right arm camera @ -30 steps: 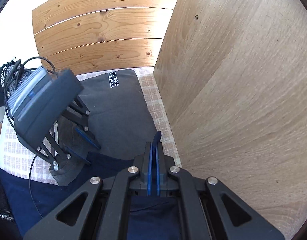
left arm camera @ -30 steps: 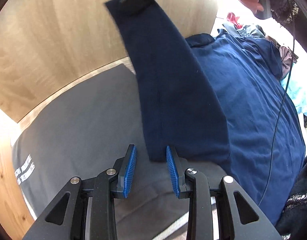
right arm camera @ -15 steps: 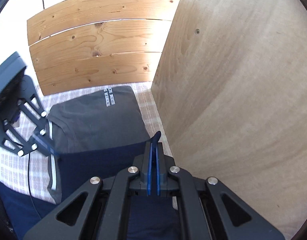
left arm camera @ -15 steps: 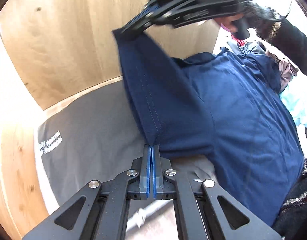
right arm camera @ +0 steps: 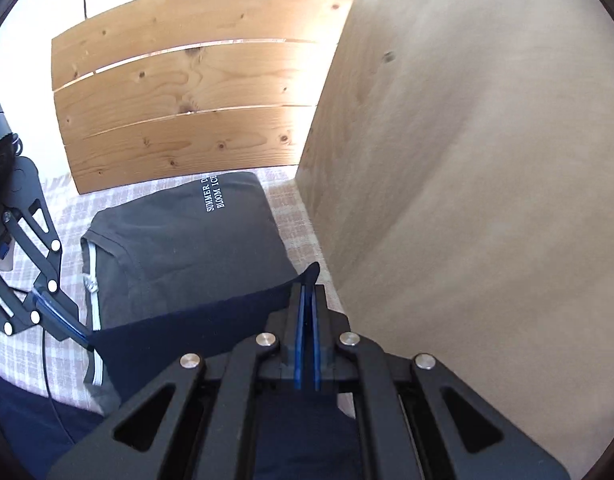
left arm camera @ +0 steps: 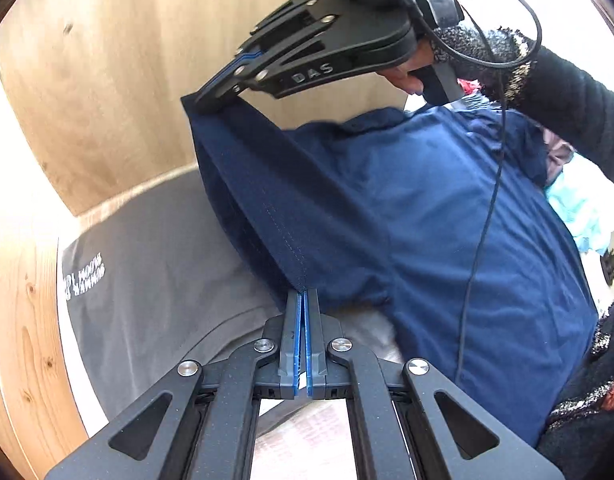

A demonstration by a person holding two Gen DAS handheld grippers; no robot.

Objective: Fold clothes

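**Both claws pinch the navy hem, stretched over a folded grey shirt**

At the bottom centre of the left wrist view, the left gripper (left arm camera: pixel 302 300) is clamped shut on the stitched hem of the navy garment (left arm camera: pixel 447 220). From there the hem runs taut up to the upper left of the frame, where the right gripper (left arm camera: pixel 211 98) is also closed on the cloth, pinching its far corner. A person's hand (left arm camera: pixel 411 70) in a dark sleeve holds that tool at the top right. The rest of the navy garment lies spread across the right half of the frame.

Under the lifted edge, at lower left, sits a folded grey shirt (right arm camera: pixel 179 248) with white lettering, resting on a checked cover (right arm camera: pixel 291 216). Farther off stand a pale board (right arm camera: pixel 487 200) and a slatted wooden panel (right arm camera: pixel 187 108).

Likely risks: each pinch takes only a thin edge, so an uneven pull could slip the hem from one claw. Lowering the fold here could land navy cloth on the grey shirt and drag it askew. The hanging cable (left arm camera: pixel 483 240) may snag in the fold.
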